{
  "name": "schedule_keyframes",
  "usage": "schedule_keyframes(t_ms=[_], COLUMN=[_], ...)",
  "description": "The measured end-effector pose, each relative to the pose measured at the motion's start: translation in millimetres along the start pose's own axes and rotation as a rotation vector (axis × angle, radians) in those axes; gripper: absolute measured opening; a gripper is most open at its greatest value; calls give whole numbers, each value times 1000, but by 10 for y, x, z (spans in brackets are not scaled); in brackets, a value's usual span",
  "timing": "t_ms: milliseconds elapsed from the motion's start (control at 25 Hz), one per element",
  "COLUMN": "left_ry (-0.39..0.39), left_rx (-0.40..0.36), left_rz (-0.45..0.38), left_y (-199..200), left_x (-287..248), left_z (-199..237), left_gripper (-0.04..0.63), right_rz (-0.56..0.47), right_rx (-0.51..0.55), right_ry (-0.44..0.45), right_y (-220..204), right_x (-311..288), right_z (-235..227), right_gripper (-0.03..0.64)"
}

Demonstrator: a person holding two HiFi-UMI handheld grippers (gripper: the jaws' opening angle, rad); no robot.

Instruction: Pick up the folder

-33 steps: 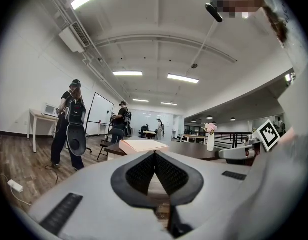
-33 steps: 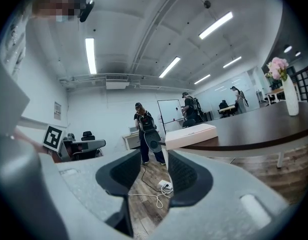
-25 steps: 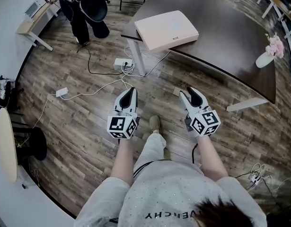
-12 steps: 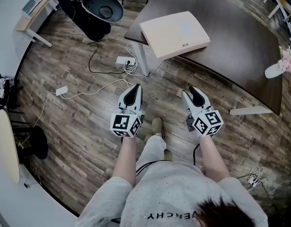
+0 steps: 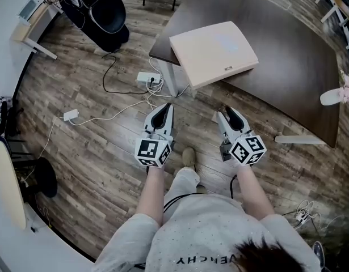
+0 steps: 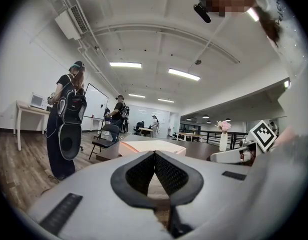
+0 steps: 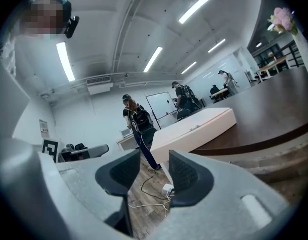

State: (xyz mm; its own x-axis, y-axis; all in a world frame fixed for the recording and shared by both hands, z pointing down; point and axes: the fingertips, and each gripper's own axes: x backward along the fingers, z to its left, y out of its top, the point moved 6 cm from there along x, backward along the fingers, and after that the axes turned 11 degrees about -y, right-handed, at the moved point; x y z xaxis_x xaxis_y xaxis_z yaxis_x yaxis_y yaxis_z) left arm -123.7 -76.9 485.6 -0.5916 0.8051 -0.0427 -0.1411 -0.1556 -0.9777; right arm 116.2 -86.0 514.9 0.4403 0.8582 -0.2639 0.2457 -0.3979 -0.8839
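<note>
- Where the head view runs out at far left, a pale round tabletop is cut by the edge, and the clutter above it is too small to name.
- At top left a person with a black backpack is cropped by the frame's top, so only the pack and legs show.
- The left gripper hangs over the wood floor. In the left gripper view its jaws meet at the tips with nothing between them.
- The folder, pale pink, lies flat at the near corner of the dark table. It is well ahead of both grippers and untouched, and its near edge hides the table's edge there.
- The right gripper also hangs over the floor. Its jaws stand narrowly apart and empty, with a cable on the floor showing through the gap.
- At far right a white vase with pink flowers is half lost past the frame's edge.
</note>
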Motion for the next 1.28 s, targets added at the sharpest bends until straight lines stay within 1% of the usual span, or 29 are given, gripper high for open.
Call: schedule_keyframes(t_ms=[240, 440, 600, 760, 1040, 1280], left_ry=[-49, -77, -83, -90, -81, -69], left_rx=[1, 12, 20, 25, 42, 47], left_rz=[23, 42, 43, 42, 57, 56], left_y=[-62, -179, -237, -256, -310, -307], left_x=[-290, -437, -503, -597, -776, -875], left_z=[280, 445, 533, 584, 701, 767], left_gripper=[-2, -2, -2, -2, -2, -2], right_rz=[8, 1, 1, 13, 41, 54], right_rx=[-40, -155, -227, -266, -362, -511], right_ry=[-15, -15, -11, -14, -17, -4], right_y=[-13, -53, -82, -99, -126, -115], right_x=[-411, -701, -861, -994, -1202, -1322], right_z=[1, -18, -5, -10, -103, -154], right_gripper=[179, 191, 210, 233, 262, 305])
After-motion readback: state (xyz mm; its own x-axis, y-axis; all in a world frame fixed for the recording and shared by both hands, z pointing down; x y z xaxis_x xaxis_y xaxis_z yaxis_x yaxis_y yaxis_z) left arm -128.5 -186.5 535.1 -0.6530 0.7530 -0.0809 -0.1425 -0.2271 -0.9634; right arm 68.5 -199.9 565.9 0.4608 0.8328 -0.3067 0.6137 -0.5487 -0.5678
